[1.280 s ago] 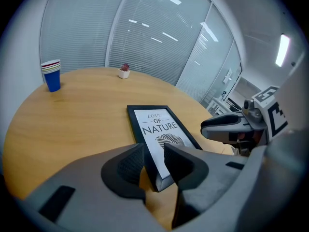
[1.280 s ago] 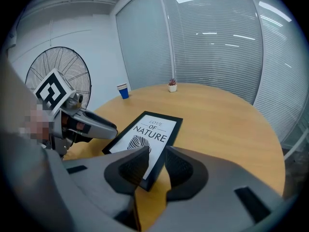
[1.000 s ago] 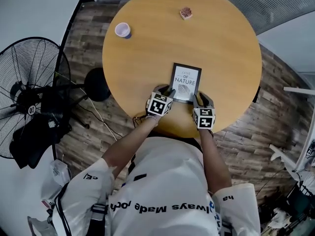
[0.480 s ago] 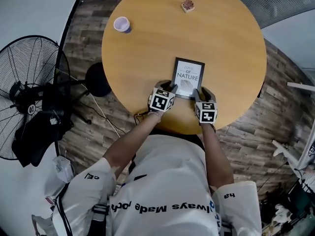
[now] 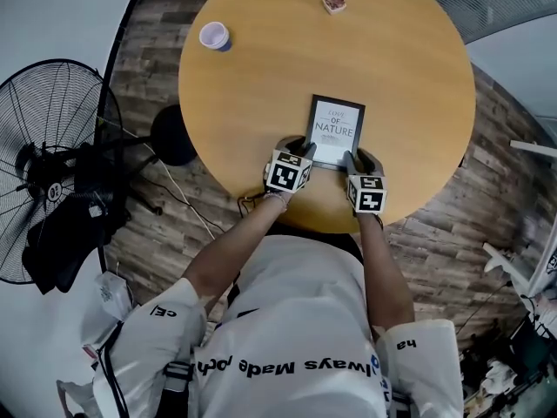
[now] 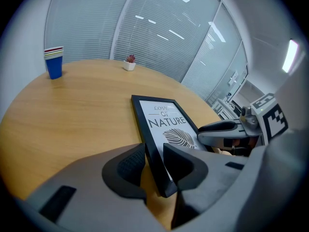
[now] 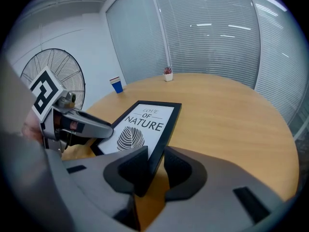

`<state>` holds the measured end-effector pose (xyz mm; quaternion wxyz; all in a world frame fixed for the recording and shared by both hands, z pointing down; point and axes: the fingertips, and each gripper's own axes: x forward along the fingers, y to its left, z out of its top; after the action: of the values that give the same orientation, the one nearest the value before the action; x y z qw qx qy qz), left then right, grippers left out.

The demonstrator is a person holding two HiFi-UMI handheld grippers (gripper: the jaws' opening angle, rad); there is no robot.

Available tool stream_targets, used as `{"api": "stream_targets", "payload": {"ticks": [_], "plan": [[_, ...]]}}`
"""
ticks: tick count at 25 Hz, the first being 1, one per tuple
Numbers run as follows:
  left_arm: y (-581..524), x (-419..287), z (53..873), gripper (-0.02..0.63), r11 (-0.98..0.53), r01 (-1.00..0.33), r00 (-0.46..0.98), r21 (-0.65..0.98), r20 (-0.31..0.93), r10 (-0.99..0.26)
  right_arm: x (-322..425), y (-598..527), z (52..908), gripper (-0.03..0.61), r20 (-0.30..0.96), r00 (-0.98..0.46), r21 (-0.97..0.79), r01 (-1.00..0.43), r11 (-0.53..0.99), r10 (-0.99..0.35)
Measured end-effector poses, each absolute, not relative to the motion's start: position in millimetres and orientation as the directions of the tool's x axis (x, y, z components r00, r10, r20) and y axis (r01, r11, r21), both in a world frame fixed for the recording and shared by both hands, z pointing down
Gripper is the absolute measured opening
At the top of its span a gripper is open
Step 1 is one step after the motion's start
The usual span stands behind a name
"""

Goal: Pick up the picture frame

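Note:
The picture frame (image 5: pixel 336 131), black-edged with a "Love of Nature" leaf print, lies near the front of the round wooden table (image 5: pixel 409 77). My left gripper (image 5: pixel 304 151) is shut on its near left corner. In the left gripper view the frame (image 6: pixel 164 122) has its edge pinched between the two pads of the left gripper (image 6: pixel 154 166), with the corner slightly raised. My right gripper (image 5: pixel 350 158) is shut on the near right corner. In the right gripper view the frame (image 7: pixel 145 122) runs between the pads of the right gripper (image 7: pixel 155 166).
A stack of paper cups (image 5: pixel 214 35) stands at the table's far left. A small potted plant (image 5: pixel 334 1) sits at the far edge. A standing fan (image 5: pixel 52 172) is on the floor to the left. Glass walls with blinds surround the table.
The head view has drifted slightly. Both grippers stay at the frame's near corners, and the frame has not visibly shifted on the table.

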<state>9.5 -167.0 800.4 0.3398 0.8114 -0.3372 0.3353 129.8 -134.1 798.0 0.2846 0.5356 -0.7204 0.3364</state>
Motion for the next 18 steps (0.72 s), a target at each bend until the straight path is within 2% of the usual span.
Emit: {"api": "stream_targets", "payload": {"ticks": [18], "plan": [[-162, 15, 792, 0.109, -0.525, -0.789, 0.537, 0.320, 0.774, -0.335, 138, -130, 786, 0.101, 0.764, -0.245, -0.189, -0.970, 0.156, -0.596]]}}
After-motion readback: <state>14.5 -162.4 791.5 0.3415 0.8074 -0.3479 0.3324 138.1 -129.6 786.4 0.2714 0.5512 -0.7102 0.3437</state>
